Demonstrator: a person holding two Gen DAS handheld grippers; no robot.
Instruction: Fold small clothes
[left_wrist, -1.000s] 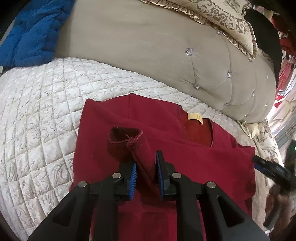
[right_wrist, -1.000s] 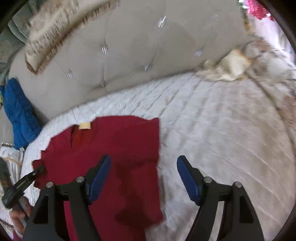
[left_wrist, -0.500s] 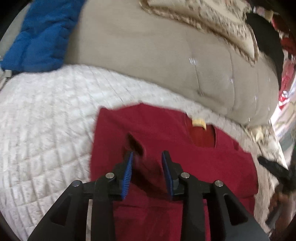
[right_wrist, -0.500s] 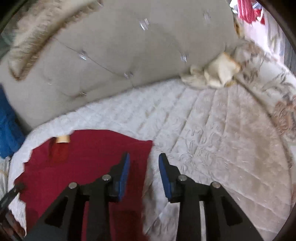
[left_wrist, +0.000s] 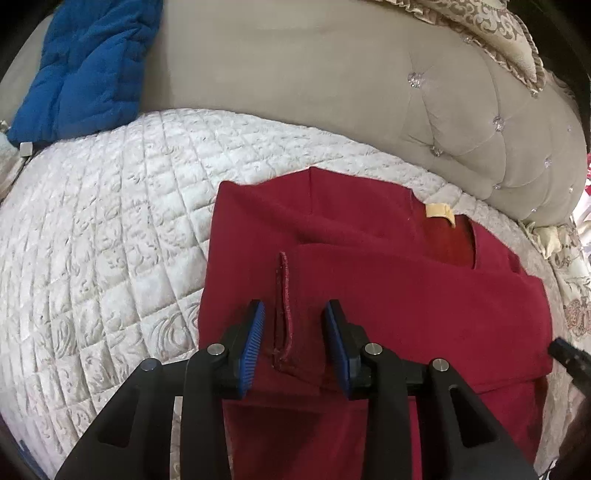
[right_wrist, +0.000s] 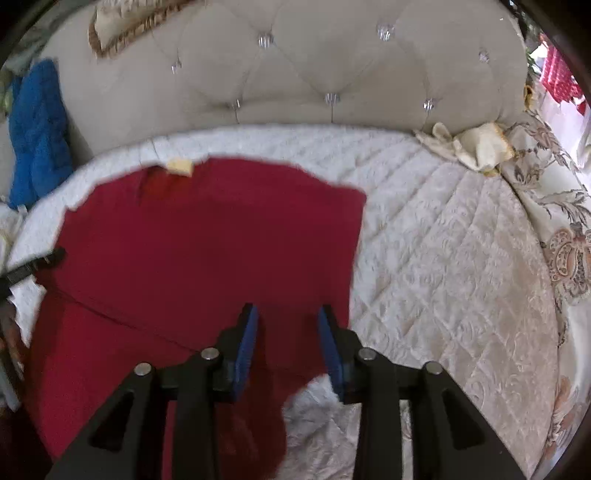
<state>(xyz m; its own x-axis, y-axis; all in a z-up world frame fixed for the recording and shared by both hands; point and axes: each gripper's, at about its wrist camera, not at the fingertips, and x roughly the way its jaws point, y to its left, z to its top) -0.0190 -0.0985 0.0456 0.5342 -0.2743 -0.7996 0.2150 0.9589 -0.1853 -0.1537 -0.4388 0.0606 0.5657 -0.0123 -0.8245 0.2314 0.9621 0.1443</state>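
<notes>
so, in the left wrist view, the red shirt (left_wrist: 388, 295) is lying on the white quilt (left_wrist: 110, 240), collar end toward the headboard (left_wrist: 314, 81), with its yellow label (left_wrist: 437, 212) showing at the neck. the left sleeve is lying folded in across the body, its cuff (left_wrist: 283, 302) pointing back toward the camera. the left gripper (left_wrist: 295, 345) is hovering just over that cuff with its jaws spread apart, pinching nothing; the cuff is sitting between the blue pads (left_wrist: 251, 347) without either one touching it. the tip of the other tool is showing at the far right edge. a blue blanket (left_wrist: 85, 66) is leaning against the headboard, well apart from the shirt.

in the right wrist view, which is somewhat blurred, the right gripper (right_wrist: 288, 347) is hanging over the shirt's right edge, jaws parted and gripping no cloth. that side is looking fairly straight near the shoulder, but lower down the cloth is bunching unevenly onto the quilt. a cream cloth (right_wrist: 476, 146) is sitting far off by the headboard.

judging by this, the sleeve folds are looking done or nearly so, and the lengthwise fold, hem up toward the collar, is still waiting, along with a tidy-up of the lower right edge.
</notes>
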